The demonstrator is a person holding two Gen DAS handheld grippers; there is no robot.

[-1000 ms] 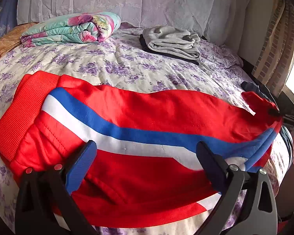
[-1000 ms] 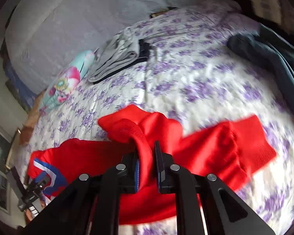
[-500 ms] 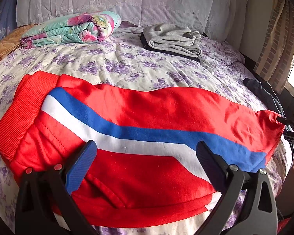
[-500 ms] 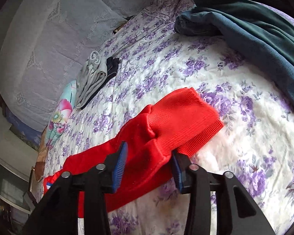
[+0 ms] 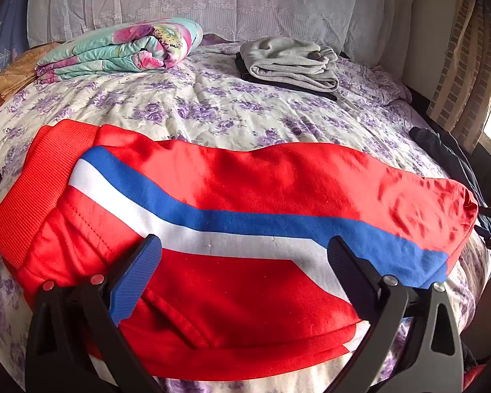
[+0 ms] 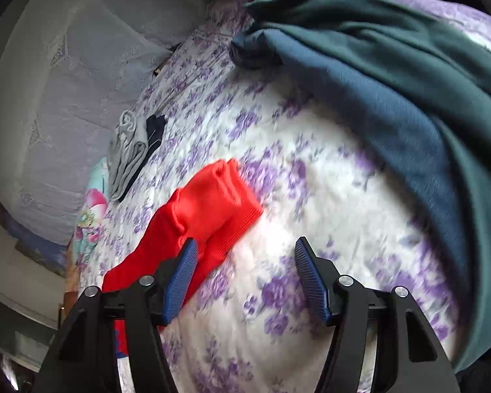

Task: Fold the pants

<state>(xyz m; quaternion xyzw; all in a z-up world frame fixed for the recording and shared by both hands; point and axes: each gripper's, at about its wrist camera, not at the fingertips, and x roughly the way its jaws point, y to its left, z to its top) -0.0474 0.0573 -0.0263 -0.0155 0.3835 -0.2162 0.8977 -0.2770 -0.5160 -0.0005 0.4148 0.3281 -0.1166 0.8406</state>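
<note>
While flat, pants run lengthwise L-R, waistband left.

One pair of red pants lies across the near part of the bed, with two stripes along it, one blue and one white. At the far left sits one folded floral blanket. At the far middle is one stack of two folded garments, grey over dark. One dark teal garment lies at the right. Two tongs show, left and right, each with two fingers spread apart.
</note>
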